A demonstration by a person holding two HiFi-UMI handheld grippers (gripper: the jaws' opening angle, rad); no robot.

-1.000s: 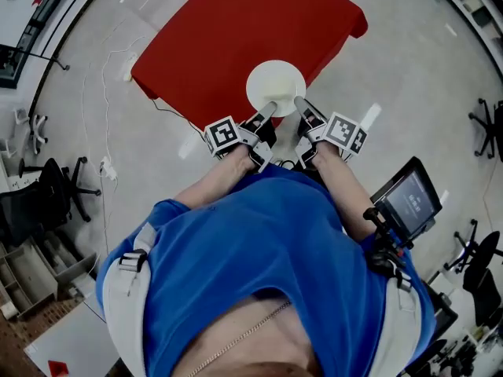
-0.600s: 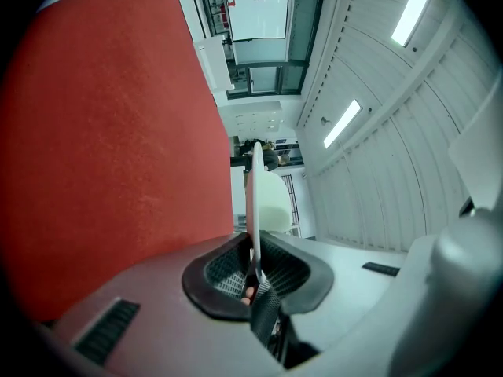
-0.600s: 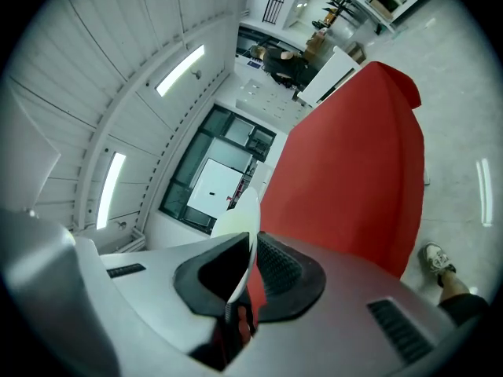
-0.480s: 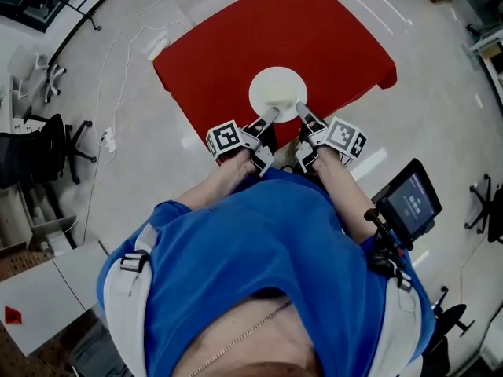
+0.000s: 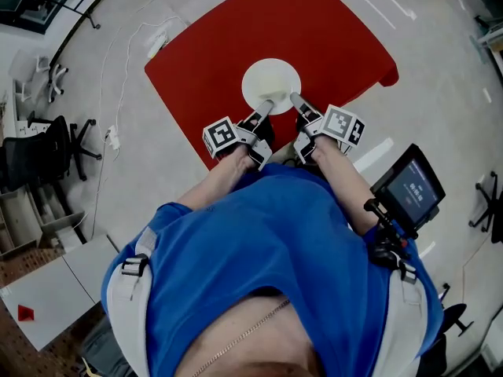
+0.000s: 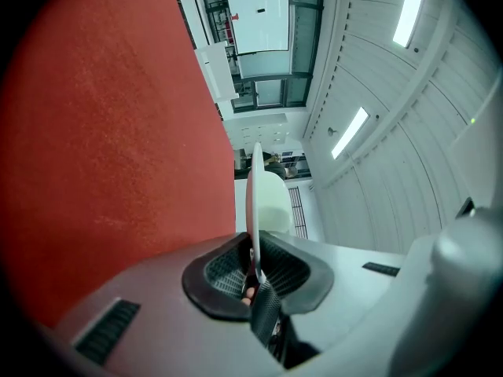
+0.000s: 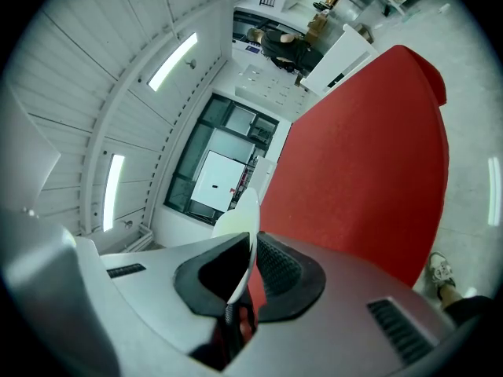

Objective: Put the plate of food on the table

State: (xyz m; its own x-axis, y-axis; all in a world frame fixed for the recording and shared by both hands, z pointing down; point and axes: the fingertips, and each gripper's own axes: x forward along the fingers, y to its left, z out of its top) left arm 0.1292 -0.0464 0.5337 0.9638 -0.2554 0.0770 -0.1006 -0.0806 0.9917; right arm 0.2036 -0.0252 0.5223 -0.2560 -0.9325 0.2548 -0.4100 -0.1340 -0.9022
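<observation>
Over the near half of the red table (image 5: 236, 30), a round plate (image 5: 271, 83) sits between the 2 grippers. From above it is a plain pale disc, white to cream, with a smooth rim. What lies on it cannot be made out. Whether it rests on the red top or hangs just above it cannot be told. From each gripper's own view it shows edge-on, as a thin white sliver beside the red surface.

The left gripper (image 5: 265, 107) is clamped on the plate's near-left rim. Its 2 black ribbed pads (image 6: 224, 277) press the thin edge from both sides, with only that narrow gap between them. The right gripper (image 5: 295, 100) grasps the near-right rim the same way, jaws nearly closed with the rim pinched between them. Both grippers point away from the person in the blue shirt (image 5: 267, 242).
</observation>
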